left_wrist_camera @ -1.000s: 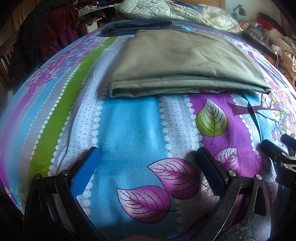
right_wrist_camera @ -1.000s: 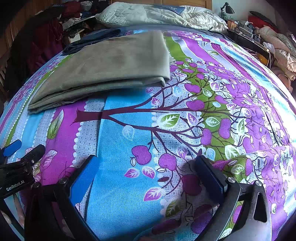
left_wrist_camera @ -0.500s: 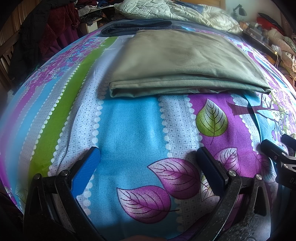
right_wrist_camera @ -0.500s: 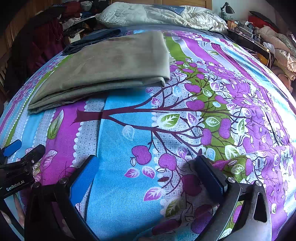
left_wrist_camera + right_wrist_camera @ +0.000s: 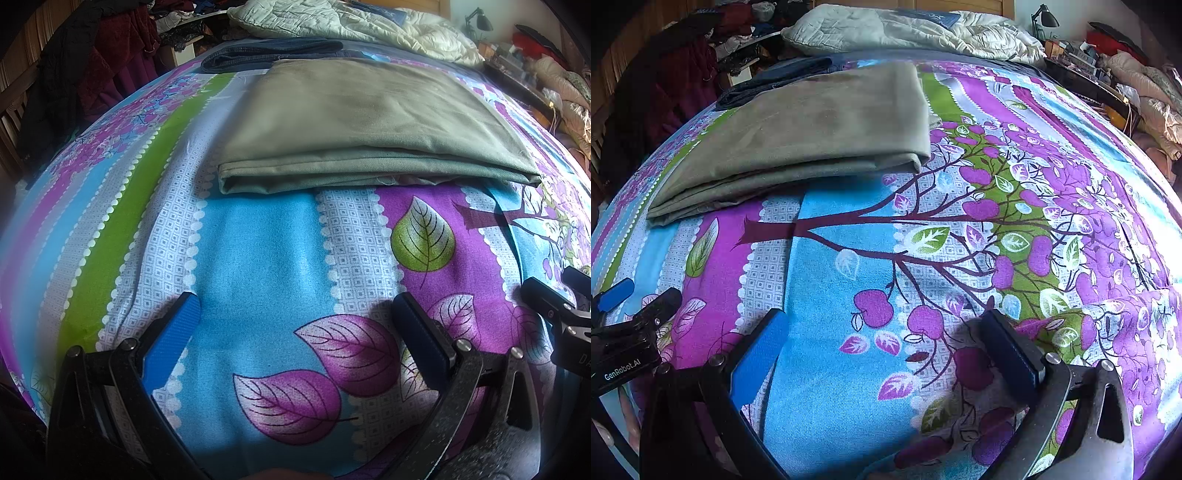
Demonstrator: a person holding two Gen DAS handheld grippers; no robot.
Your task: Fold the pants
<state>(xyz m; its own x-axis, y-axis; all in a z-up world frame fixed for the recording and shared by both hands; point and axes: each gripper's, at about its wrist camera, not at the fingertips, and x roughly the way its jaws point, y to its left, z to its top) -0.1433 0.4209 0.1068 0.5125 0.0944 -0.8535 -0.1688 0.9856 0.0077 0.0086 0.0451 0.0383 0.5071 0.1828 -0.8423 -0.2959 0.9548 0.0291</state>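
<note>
Bed w/ a bright leaf-print sheet point(image 5: 258, 240), a rumpled quilt point(image 5: 905, 29) at the far end. Olive pants point(image 5: 362, 122) lie folded flat at centre-far, dark jeans point(image 5: 273, 55) just behind. Left gripper point(image 5: 295, 314) & right gripper point(image 5: 882, 328) sit near over bare sheet, both spread wide, holding nothing.

bedsheet point(image 5: 258, 258): floral, striped | quilt point(image 5: 905, 31): white, bunched | lamp point(image 5: 1043, 18) | clothes point(image 5: 122, 55): possibly piled

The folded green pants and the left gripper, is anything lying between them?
Nothing but bare bedsheet, blue with purple leaves. The left wrist view shows it between the open left gripper and the folded olive-green pants.
</note>
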